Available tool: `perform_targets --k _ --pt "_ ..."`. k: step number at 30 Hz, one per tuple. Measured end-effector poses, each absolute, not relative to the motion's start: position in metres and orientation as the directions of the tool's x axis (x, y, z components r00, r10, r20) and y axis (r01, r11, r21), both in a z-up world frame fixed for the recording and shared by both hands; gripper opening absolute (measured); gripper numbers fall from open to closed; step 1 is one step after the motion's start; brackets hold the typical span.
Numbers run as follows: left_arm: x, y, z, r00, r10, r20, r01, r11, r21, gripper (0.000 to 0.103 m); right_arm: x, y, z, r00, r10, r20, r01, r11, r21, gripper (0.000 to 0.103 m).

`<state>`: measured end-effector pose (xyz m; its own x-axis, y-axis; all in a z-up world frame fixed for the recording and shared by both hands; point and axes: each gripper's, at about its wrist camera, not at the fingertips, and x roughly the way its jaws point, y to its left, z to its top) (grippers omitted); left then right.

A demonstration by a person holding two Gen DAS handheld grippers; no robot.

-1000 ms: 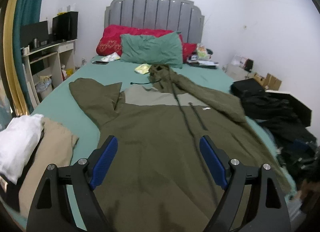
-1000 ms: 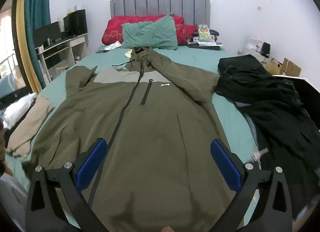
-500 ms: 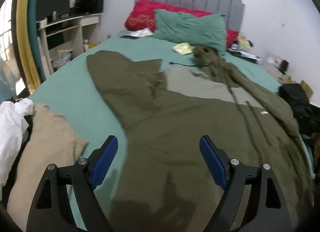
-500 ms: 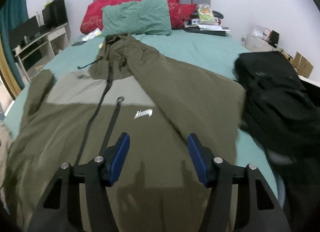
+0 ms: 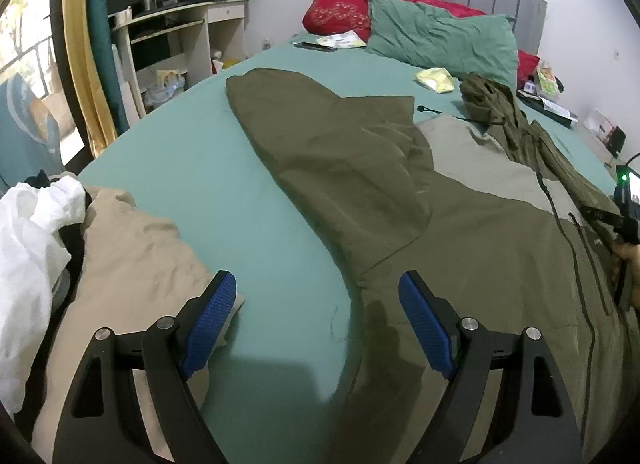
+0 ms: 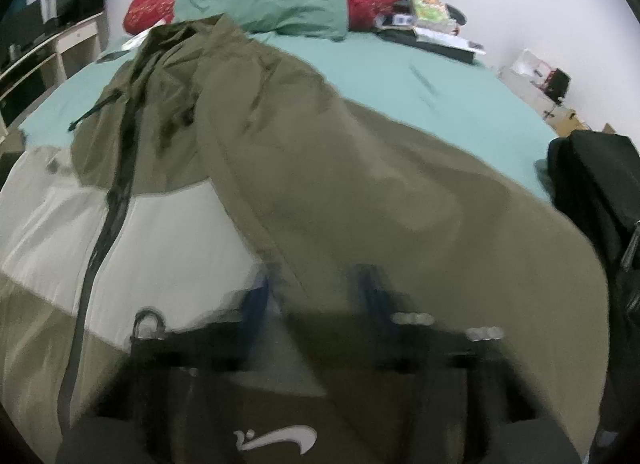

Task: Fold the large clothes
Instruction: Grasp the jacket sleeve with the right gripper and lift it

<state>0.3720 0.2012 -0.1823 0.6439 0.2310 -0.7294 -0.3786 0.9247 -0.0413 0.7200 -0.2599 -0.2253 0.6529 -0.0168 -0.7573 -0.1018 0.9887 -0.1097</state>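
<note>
An olive green jacket with a pale grey chest panel lies spread front up on the green bed sheet. Its left sleeve lies folded in over the sheet. My left gripper is open and empty, low over the sheet just left of the jacket's side edge. In the right wrist view the jacket fills the frame, its right sleeve lying across the body. My right gripper is blurred, jaws partly closed, right over the sleeve fabric near the chest panel. Whether it grips cloth is unclear.
A beige garment and a white cloth lie at the bed's left edge. Green and red pillows sit at the headboard. Black clothes are piled on the right. A desk stands left of the bed.
Both grippers moved forward and down toward the jacket. The left one swung left to the jacket's side edge. The right one's jaws narrowed as it came close over the right sleeve.
</note>
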Motion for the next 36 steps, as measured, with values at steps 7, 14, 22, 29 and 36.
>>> perform_targets --k 7,14,22,29,36 --pt "0.374 0.206 -0.181 0.671 0.23 -0.705 -0.357 0.934 -0.035 0.086 0.675 -0.269 -0.183 0.667 0.072 -0.742 -0.147 0.988 -0.036 0.002" --pt "0.37 0.213 -0.176 0.688 0.191 -0.7 -0.35 0.932 -0.09 0.086 0.584 -0.261 -0.198 0.436 0.138 -0.889 -0.337 0.941 -0.02 0.005" --pt "0.368 0.216 -0.18 0.669 0.165 -0.725 -0.343 0.933 -0.105 0.086 0.611 -0.201 -0.157 0.654 0.102 -0.75 -0.351 0.919 -0.181 0.095" --pt "0.368 0.21 -0.185 0.644 0.149 -0.75 -0.315 0.945 -0.083 0.086 0.695 -0.137 -0.202 0.587 0.023 -0.809 -0.303 0.933 -0.194 0.057" --pt "0.365 0.218 -0.176 0.664 0.175 -0.727 -0.326 0.943 -0.071 0.086 0.701 -0.114 -0.171 0.662 0.086 -0.744 -0.3 0.941 -0.159 0.007"
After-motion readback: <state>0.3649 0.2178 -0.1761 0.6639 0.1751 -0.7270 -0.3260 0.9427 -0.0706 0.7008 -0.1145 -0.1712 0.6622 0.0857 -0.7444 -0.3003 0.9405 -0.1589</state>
